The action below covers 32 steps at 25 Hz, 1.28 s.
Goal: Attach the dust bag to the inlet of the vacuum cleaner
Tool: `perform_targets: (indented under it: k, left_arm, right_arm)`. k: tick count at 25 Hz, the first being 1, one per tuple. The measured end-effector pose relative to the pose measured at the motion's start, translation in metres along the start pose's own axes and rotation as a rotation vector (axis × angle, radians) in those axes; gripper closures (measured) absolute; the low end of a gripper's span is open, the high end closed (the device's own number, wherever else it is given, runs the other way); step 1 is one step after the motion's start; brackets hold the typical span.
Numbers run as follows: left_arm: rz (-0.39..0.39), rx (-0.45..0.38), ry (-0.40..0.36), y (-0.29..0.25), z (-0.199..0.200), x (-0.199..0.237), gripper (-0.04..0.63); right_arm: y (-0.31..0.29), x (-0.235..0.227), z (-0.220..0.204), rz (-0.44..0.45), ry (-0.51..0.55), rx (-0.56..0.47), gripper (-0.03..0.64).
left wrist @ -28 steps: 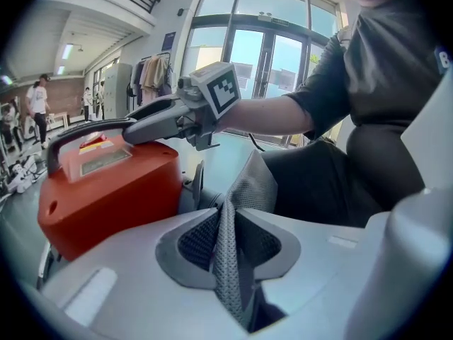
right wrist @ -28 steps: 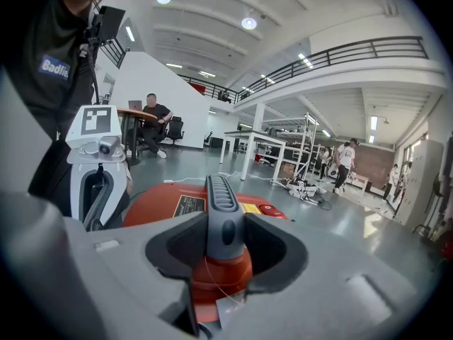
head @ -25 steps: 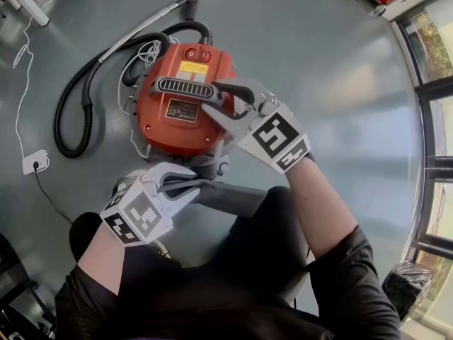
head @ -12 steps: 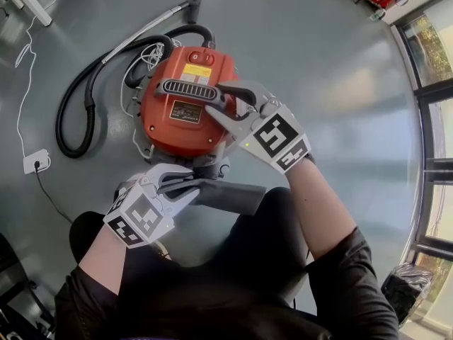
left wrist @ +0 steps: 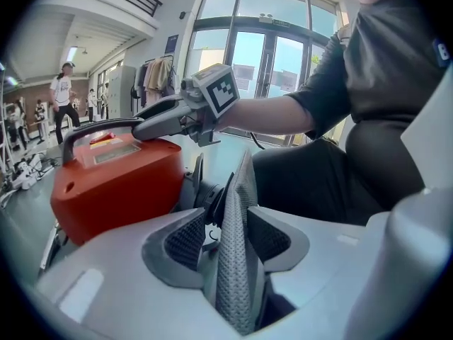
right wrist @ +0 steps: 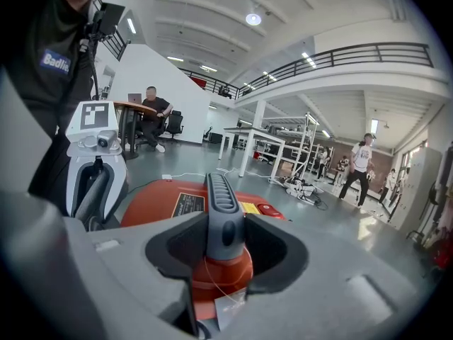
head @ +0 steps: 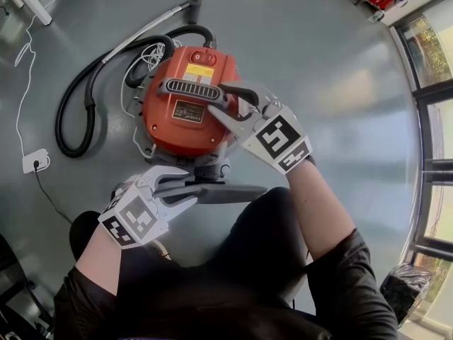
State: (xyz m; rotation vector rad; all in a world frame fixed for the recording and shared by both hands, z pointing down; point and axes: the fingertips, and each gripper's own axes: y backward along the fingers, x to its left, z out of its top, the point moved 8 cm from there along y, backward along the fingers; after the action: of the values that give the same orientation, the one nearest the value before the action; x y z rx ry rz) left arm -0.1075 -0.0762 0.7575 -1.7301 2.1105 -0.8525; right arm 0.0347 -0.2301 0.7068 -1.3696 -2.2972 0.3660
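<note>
Found a rounded orange-red hard-plastic vacuum cleaner (head: 180, 122) on the smooth, glossy grey floor (head: 318, 48), well apart from its window-side edge, with a black ribbed hose (head: 71, 112) looping beside it. Saw the right gripper (head: 221, 98) clamped across the cleaner's grey, ridged, bar-shaped carry handle (head: 185, 88), with both dark textured pads pressed flat against its sides. Saw a flat grey knitted-mesh dust bag (head: 228, 192) lying level at the cleaner's near end, between the jaws of the left gripper (head: 190, 188). Had just been opening those jaws. Found them partway apart, with the dust bag's pebbled fabric standing edge-on in the gap, leaning on one pad and clear of the other. Noted its front edge just beside the dark round collar (left wrist: 203, 193) at the cleaner's end. Could not tell whether seated on it.
</note>
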Motion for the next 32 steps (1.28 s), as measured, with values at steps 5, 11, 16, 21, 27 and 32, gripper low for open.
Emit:
perform_targets:
  k: [5, 11, 16, 21, 27, 32]
  left_arm:
    - [-0.011, -0.014, -0.01, 0.005, 0.003, 0.001, 0.371]
    - [-0.057, -0.004, -0.023, 0.017, 0.004, 0.003, 0.324]
    - [-0.067, -0.007, -0.03, 0.033, 0.007, 0.007, 0.308]
    - [0.014, -0.089, -0.036, 0.058, 0.024, 0.02, 0.282]
    - [0.157, -0.195, -0.027, 0.083, 0.043, 0.034, 0.298]
    - [0.302, -0.237, 0.001, 0.097, 0.06, 0.034, 0.298]
  right_arm:
    - [0.001, 0.001, 0.002, -0.013, 0.03, -0.001, 0.472]
    - [0.007, -0.003, 0.003, -0.023, -0.002, -0.023, 0.44]
    - [0.018, -0.004, 0.006, -0.04, -0.006, -0.038, 0.433]
    - [0.048, -0.002, 0.013, -0.072, 0.015, -0.067, 0.433]
    - [0.084, 0.017, 0.019, -0.113, -0.085, -0.161, 0.433]
    - [0.11, 0.046, 0.024, -0.158, -0.297, -0.16, 0.433]
